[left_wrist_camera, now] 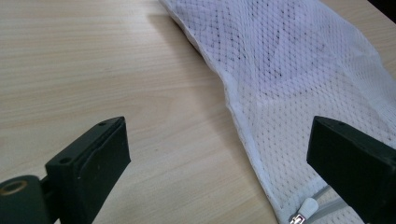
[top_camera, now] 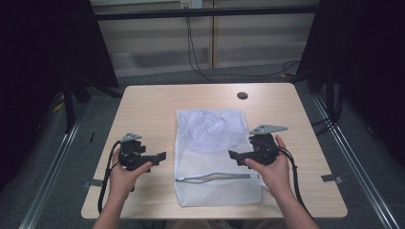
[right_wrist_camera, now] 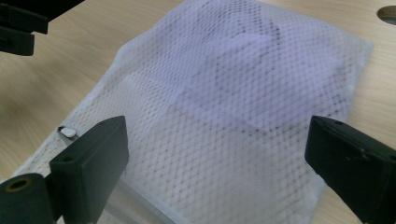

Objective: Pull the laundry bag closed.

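A white mesh bag (top_camera: 216, 155) lies flat in the middle of the table (top_camera: 148, 102). Its zipper (top_camera: 217, 176) looks closed, with the little pull (left_wrist_camera: 306, 207) at the left end. Something pale is inside. The left gripper (top_camera: 160, 157) waits beside the bag, jaws wide apart, holding nothing. The right gripper (top_camera: 235, 156) hangs over the bag's right edge, jaws wide apart too. No work looks started yet.

Thing: white mesh laundry bag (top_camera: 215, 152)
Pose: flat, long side running away from the person
Zipper (top_camera: 217, 177): closed, across the near end
Place: middle of the worktop (top_camera: 148, 102)
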Tool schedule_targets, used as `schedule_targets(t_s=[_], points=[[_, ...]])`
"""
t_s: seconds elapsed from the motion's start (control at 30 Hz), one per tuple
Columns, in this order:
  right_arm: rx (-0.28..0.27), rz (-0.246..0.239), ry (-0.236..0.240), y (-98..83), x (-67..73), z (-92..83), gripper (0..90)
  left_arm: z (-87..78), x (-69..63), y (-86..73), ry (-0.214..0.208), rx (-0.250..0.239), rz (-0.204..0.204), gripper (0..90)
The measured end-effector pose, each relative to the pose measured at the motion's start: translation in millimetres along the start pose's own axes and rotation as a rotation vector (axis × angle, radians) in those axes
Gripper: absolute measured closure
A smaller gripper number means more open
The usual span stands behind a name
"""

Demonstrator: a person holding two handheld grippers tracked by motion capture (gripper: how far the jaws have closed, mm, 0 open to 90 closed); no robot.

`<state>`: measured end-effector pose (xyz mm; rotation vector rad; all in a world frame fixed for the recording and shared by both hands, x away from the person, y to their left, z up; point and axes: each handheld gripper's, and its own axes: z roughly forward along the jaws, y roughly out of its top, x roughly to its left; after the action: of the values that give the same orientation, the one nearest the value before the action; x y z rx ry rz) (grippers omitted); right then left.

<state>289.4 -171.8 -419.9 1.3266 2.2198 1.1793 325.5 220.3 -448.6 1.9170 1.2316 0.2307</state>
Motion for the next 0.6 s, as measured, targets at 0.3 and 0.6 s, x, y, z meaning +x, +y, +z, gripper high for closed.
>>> schedule_targets(t_s=[0.3,0.6], points=[[0.038,-0.022,0.03,7.4,24.6,14.4,7.0,0.6,-3.3,-2.7,-0.021,0.025,0.012,5.9],[0.061,-0.031,0.098,5.0,45.2,33.9,12.1,0.0,-5.1,-7.4,-0.033,0.045,0.031,6.2]])
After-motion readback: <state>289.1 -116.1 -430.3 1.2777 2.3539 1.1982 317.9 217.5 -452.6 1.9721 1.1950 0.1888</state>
